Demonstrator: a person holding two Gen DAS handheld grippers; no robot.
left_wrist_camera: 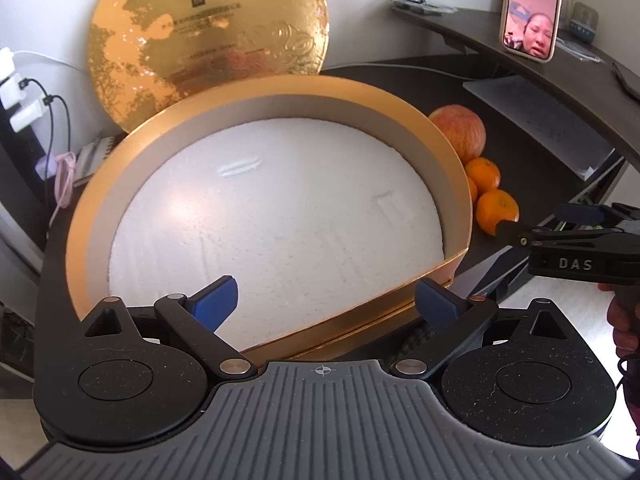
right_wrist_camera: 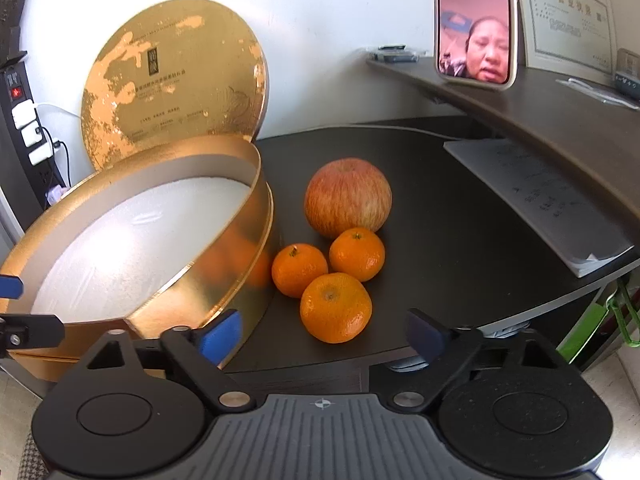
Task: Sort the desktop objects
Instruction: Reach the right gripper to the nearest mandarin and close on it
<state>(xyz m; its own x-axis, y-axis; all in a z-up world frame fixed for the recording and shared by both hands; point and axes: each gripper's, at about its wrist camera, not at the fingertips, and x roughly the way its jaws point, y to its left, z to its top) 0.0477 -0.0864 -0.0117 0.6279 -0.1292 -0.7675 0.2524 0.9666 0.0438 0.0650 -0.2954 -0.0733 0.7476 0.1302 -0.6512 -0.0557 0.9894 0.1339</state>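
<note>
Dark curved desk (right_wrist_camera: 440, 200) carries three small orange mandarins (right_wrist_camera: 335, 307) beside a round golden box (right_wrist_camera: 224, 280), empty and ready for fruit. Right gripper (right_wrist_camera: 326, 334) stands open before the nearest; left gripper (left_wrist_camera: 326, 294) open, empty.

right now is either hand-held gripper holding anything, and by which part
Nothing is held. The left hand-held gripper stands open over the gold box, and the right hand-held gripper is open just short of the nearest orange.
</note>
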